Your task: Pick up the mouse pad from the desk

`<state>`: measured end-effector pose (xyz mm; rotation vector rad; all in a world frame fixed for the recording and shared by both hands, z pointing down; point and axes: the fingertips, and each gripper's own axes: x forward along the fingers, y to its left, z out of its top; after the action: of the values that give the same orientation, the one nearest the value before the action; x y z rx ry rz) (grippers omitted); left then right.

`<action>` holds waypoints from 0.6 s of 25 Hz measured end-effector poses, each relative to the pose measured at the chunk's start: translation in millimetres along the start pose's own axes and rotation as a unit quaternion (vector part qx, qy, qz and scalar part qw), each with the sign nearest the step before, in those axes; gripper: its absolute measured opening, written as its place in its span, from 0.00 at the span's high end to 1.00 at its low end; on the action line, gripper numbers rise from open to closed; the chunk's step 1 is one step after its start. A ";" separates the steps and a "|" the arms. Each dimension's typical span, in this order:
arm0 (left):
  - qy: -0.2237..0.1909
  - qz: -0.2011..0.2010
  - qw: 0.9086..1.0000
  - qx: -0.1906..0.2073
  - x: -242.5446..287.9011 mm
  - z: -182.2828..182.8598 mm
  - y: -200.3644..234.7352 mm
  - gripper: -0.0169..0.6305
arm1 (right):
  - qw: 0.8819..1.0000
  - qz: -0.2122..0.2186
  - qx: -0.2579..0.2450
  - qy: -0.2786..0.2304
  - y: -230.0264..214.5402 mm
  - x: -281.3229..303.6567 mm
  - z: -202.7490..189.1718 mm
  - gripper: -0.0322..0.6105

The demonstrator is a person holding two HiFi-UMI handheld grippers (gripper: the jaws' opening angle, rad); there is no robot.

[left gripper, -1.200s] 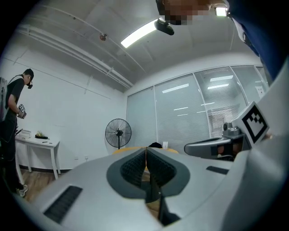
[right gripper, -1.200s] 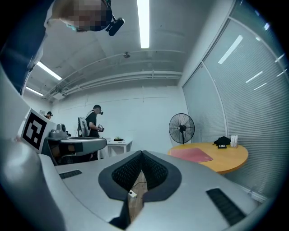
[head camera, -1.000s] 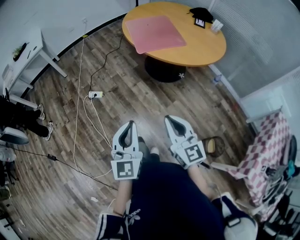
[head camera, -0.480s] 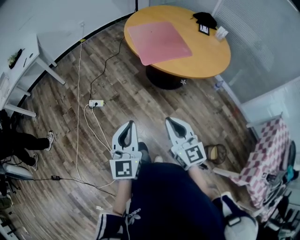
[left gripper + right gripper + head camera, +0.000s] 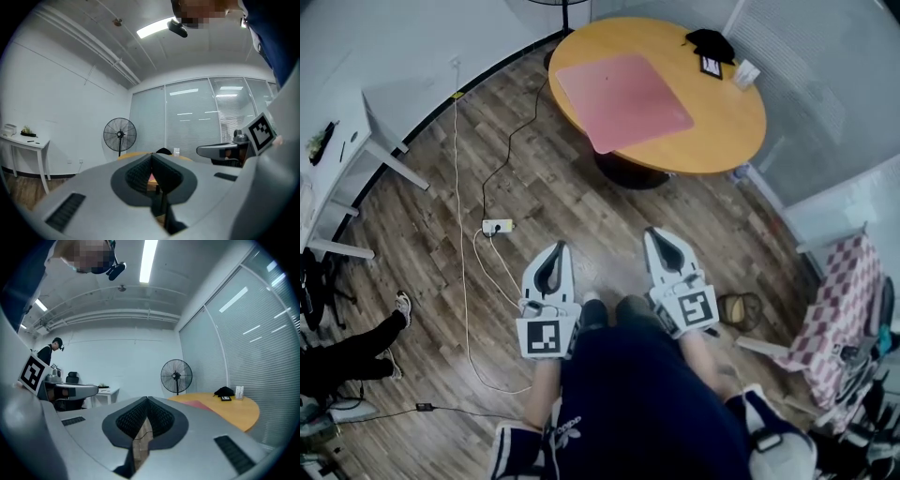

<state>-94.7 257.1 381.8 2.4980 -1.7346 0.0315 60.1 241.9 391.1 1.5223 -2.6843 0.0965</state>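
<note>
Pink mouse pad lies flat on round wooden counter at far side of room, its near-left corner reaching the rim. Left hand-held gripper & right hand-held gripper sit side by side over wood floor, well apart from counter. Both have jaws pressed together w/ nothing between.

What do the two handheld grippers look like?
Both alike: left gripper and right gripper have pale grey, tapered shells with a black teardrop-shaped inset at the ribbed jaws. Each carries a white cube with a black square marker. The person wears dark blue clothing.
</note>
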 end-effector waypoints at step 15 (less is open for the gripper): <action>0.028 0.020 0.999 -0.018 53.0 -17.3 30.3 0.97 | 0.999 -0.018 0.028 0.012 -33.5 55.4 -14.0 0.95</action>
<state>-103.7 198.8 405.1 2.4129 -1.7467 0.0722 60.7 178.5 410.3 1.5746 -2.6565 0.1882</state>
